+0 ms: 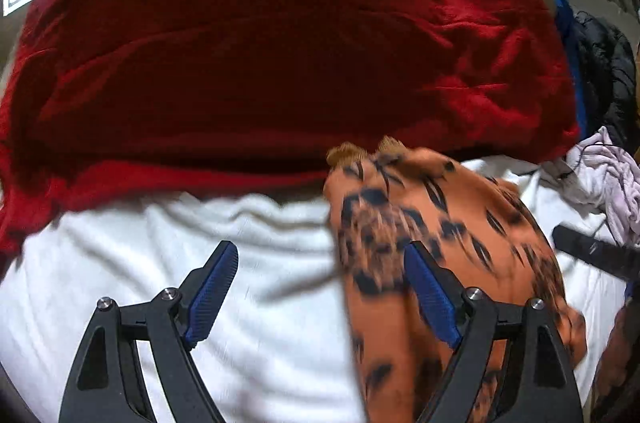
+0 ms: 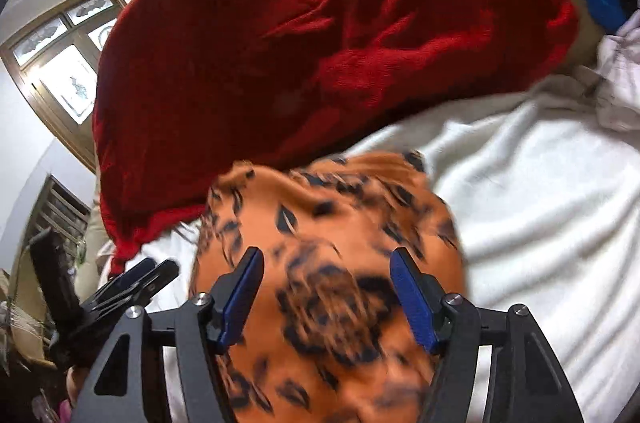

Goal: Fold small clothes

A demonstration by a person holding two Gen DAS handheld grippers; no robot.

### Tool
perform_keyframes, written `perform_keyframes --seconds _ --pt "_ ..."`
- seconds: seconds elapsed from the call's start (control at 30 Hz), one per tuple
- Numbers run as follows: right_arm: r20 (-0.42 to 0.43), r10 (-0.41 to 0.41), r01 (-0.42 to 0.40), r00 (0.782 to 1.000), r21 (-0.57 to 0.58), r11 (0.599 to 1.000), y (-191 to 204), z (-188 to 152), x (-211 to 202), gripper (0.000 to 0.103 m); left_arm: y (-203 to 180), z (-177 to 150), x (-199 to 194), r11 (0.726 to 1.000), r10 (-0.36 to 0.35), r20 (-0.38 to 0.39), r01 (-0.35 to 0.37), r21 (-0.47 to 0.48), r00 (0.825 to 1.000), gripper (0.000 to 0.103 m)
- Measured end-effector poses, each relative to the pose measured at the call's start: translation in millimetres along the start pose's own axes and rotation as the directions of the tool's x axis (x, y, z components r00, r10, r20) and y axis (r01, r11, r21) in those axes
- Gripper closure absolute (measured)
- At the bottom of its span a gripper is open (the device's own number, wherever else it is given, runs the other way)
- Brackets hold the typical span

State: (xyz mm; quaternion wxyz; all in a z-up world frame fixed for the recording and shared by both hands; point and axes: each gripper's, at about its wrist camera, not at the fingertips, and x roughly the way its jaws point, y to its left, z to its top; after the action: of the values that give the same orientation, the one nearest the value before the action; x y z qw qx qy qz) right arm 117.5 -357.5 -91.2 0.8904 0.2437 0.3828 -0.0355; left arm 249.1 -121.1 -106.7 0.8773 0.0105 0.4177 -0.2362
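Observation:
A small orange garment with black leaf and tiger prints (image 1: 432, 223) lies on a white sheet (image 1: 260, 283); it also shows in the right wrist view (image 2: 332, 243). My left gripper (image 1: 320, 263) is open, its right finger over the garment's left edge, its left finger over bare sheet. My right gripper (image 2: 326, 271) is open and hovers right above the garment, one finger on each side of the tiger print. In the right wrist view the left gripper (image 2: 136, 283) shows at the garment's left edge. The image is motion-blurred.
A big red blanket (image 1: 280, 43) is heaped behind the garment, also in the right wrist view (image 2: 320, 35). A pale lilac cloth (image 1: 608, 183) and dark blue clothes (image 1: 592, 63) lie at the right. A window (image 2: 64, 63) is at the left.

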Motion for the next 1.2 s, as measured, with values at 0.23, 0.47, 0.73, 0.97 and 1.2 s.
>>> perform_keyframes --seconds 0.23,0.47,0.73,0.97,1.2 --pt "-0.098 -0.024 0.033 0.995 0.084 0.996 -15 15 63 0.061 4 14 72 0.998 0.017 -0.122 -0.025 -0.061 0.992 0.016" --pt "-0.048 0.029 -0.027 0.998 0.046 0.999 -4 11 11 0.061 -8 6 19 1.000 0.024 -0.067 -0.024 0.004 0.997 0.016" --pt "-0.084 0.134 -0.131 0.987 0.036 0.991 2 -41 -40 0.060 -42 -56 -44 0.987 -0.062 -0.090 0.074 0.142 0.994 0.016" --pt "-0.196 0.083 -0.071 0.977 0.068 0.995 -12 -73 -3 0.059 -27 -83 -34 0.990 -0.113 -0.179 0.126 0.059 0.977 0.016" --pt "0.057 0.082 -0.088 0.995 0.126 0.988 -43 -46 -50 0.033 3 -51 -68 0.992 -0.127 -0.055 0.127 0.007 0.990 0.016"
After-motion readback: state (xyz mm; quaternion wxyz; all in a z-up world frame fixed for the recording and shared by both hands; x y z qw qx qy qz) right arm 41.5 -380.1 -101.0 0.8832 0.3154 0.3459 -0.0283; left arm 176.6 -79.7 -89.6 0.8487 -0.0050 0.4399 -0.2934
